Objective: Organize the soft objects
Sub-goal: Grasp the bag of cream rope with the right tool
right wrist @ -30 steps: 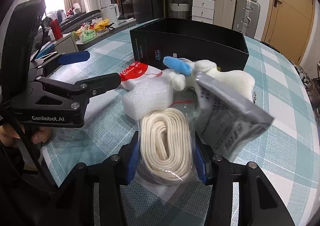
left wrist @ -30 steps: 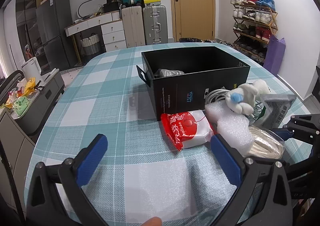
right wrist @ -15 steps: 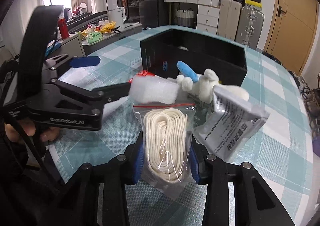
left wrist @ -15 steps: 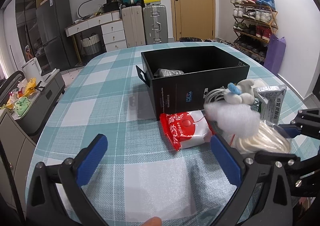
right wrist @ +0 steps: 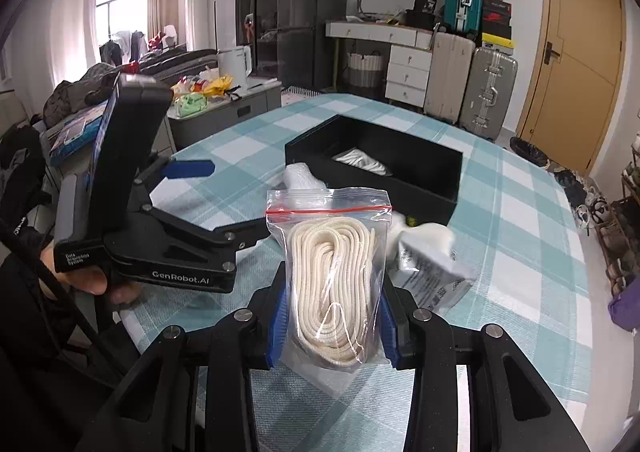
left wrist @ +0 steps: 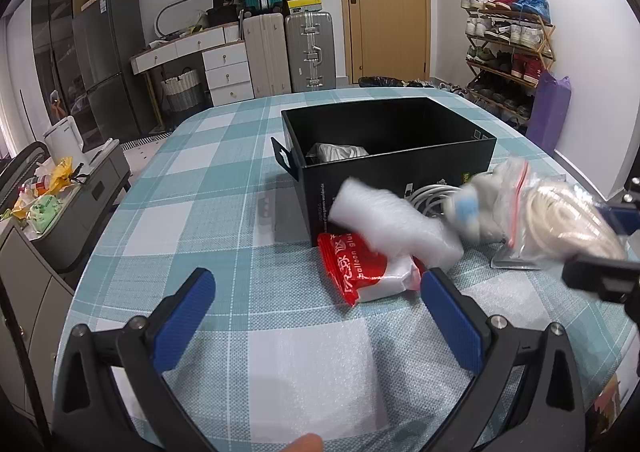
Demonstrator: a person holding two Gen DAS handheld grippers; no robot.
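Note:
A clear zip bag of cream rope (right wrist: 334, 272) hangs above the checked table, and my right gripper (right wrist: 332, 326) is shut on its lower half. In the left wrist view the rope bag (left wrist: 560, 224) is a blur at the right. Behind it stands the black box (right wrist: 452, 188), also seen as the black box (left wrist: 392, 168) from the left side, with a pale bundle (left wrist: 336, 151) inside. A white foam piece (left wrist: 396, 224), a red balloon packet (left wrist: 364, 268) and a white plush toy (left wrist: 476, 204) lie at the box's front. My left gripper (left wrist: 318, 316) stands open over bare cloth.
A grey foil pouch (right wrist: 432, 276) lies on the table (left wrist: 200, 212) right of the rope bag. A white cable (left wrist: 432, 192) sits against the box. Suitcases (left wrist: 288, 48) and a shoe rack (left wrist: 508, 52) stand beyond the table. A hand (right wrist: 92, 284) holds the left gripper.
My right gripper has risen with the rope bag, lifting it off the table. The foam piece has tumbled left onto the red packet. The left gripper has stayed put.

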